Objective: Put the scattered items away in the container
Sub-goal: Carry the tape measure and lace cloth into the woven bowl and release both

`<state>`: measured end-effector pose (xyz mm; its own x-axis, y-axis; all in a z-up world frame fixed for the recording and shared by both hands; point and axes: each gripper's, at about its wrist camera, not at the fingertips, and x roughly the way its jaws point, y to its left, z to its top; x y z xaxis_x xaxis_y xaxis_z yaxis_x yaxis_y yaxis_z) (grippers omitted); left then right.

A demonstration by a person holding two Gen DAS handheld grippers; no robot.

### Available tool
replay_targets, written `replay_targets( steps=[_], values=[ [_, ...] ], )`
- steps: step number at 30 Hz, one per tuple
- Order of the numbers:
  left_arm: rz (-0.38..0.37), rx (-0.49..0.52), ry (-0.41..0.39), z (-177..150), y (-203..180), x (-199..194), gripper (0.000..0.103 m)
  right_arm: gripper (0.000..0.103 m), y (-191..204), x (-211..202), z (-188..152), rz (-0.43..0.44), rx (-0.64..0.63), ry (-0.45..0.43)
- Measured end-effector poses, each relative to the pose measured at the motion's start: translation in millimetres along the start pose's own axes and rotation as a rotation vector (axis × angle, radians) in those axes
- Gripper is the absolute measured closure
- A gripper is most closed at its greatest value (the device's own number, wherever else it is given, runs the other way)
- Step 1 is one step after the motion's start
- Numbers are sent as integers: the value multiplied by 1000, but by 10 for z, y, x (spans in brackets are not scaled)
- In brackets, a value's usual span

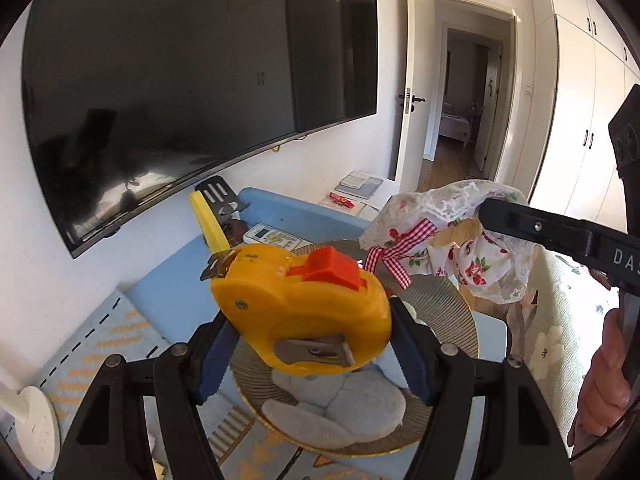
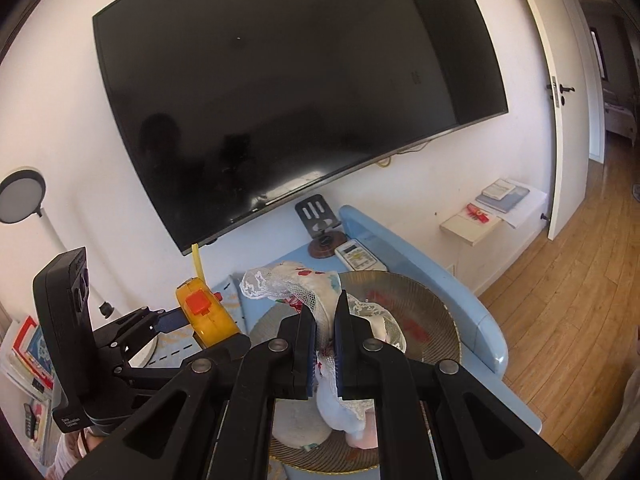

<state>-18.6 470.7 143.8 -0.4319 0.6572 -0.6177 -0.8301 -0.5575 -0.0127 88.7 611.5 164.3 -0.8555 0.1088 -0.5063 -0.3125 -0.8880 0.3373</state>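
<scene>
My left gripper (image 1: 312, 340) is shut on a yellow tape measure (image 1: 304, 312) with an orange button and a short length of tape pulled out. It hangs just above a round ribbed glass dish (image 1: 460, 312) with a gold rim. A pale blue plush item (image 1: 332, 404) lies in that dish. My right gripper (image 2: 325, 308) is shut on a white floral lace cloth (image 2: 296, 280) with a red gingham bow, held over the dish (image 2: 432, 312). In the left wrist view the cloth (image 1: 452, 232) dangles from the right gripper (image 1: 492, 212) to the right of the tape measure.
The dish sits on a light blue table (image 2: 472, 304) under a wall-mounted TV (image 2: 280, 92). A remote control (image 1: 272, 236) and a black phone stand (image 1: 220, 196) lie behind the dish. A white shelf (image 2: 472, 228) with books and an open door (image 2: 560, 120) are to the right.
</scene>
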Motion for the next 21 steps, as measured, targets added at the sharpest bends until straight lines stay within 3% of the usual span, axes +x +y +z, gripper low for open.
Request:
replay_targets(
  steps=[7,11,16,19,21],
  values=[
    [-62,-40,53,-87,-77,677,34,95,-335,402,-152,-156,28,49],
    [-77,-83,120,-275,18,939,34,95,-399,588,-274,-148,41,106],
    [-98,-113,136,-334,60,988,34,93,-395,755,-402,-155,40,160],
    [-97,-115,170,-334,63,972,32,87,-383,794,-441,-166,33,189],
    [-97,-120,177,-348,83,915,30,67,-369,773,-455,-173,24,203]
  ],
)
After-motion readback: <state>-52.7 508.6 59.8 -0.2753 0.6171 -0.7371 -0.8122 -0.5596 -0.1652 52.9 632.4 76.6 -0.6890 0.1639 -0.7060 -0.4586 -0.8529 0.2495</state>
